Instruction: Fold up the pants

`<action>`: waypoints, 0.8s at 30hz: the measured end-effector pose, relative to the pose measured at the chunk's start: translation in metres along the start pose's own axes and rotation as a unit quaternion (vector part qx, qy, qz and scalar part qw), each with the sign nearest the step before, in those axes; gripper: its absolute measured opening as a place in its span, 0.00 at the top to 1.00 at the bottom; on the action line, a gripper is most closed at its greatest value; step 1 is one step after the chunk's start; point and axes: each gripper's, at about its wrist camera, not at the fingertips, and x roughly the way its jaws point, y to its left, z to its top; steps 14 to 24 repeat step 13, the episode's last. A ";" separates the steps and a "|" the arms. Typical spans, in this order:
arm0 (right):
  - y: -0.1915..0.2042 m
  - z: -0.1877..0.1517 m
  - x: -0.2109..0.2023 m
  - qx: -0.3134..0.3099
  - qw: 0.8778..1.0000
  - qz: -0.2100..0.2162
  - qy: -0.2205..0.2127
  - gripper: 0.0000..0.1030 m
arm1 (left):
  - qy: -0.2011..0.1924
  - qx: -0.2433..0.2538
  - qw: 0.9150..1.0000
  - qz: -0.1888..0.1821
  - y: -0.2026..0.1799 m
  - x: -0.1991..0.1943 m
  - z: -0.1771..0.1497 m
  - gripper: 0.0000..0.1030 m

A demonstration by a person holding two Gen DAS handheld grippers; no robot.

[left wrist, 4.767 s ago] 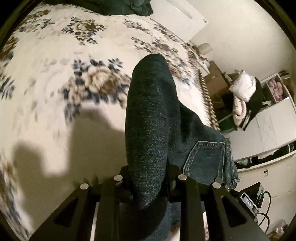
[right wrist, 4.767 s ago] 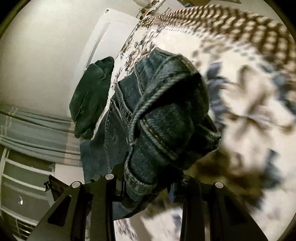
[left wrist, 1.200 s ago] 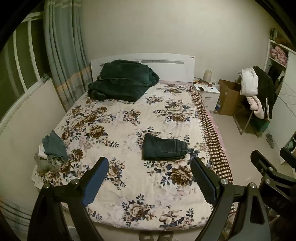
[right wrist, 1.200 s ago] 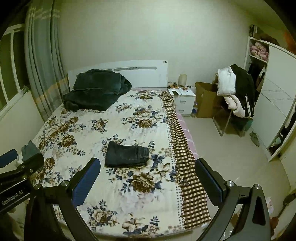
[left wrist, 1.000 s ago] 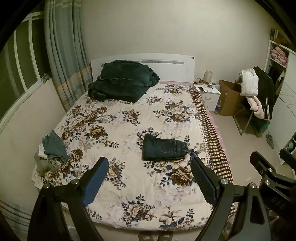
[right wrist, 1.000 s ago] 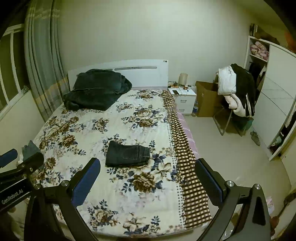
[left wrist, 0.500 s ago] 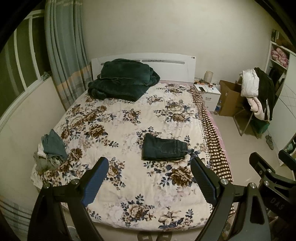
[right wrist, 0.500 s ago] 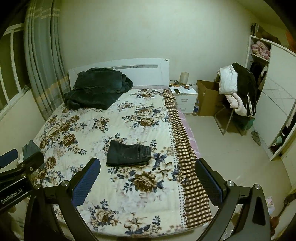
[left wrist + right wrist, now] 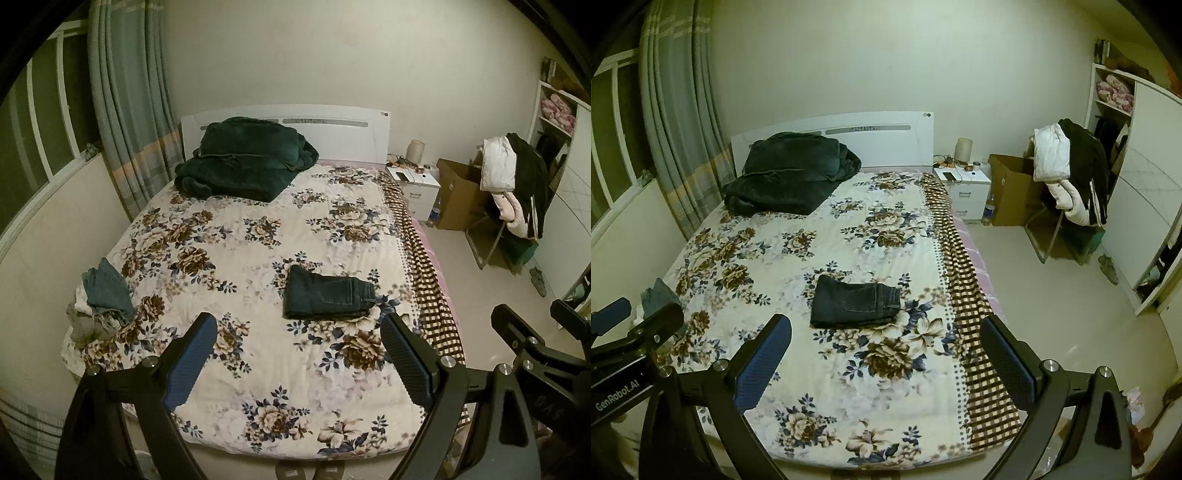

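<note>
Dark blue jeans lie folded into a compact rectangle on the floral bedspread, right of the bed's middle; the right wrist view has the same jeans at its centre. Both grippers hang back beyond the foot of the bed, well away from the jeans. My left gripper stands open with nothing between its blue-padded fingers. My right gripper is open and empty too. The right gripper's body shows at the left wrist view's right edge.
A dark green blanket is heaped by the white headboard. A small pile of clothes sits on the bed's left edge. Right of the bed are a nightstand, a cardboard box, a chair draped with coats and open floor.
About five seconds ago each gripper was shut on the jeans close above the bed; now the jeans lie folded and both grippers are open and far back. Over the last second nothing visibly moves.
</note>
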 end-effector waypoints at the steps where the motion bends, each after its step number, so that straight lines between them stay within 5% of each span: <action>1: 0.000 -0.001 0.001 0.002 1.000 0.003 0.001 0.00 | -0.001 0.000 1.000 0.000 0.000 0.000 0.000 0.12; 24: -0.002 -0.003 0.002 0.005 1.000 -0.001 0.002 0.00 | -0.003 0.007 1.000 -0.004 -0.009 0.000 -0.010 0.12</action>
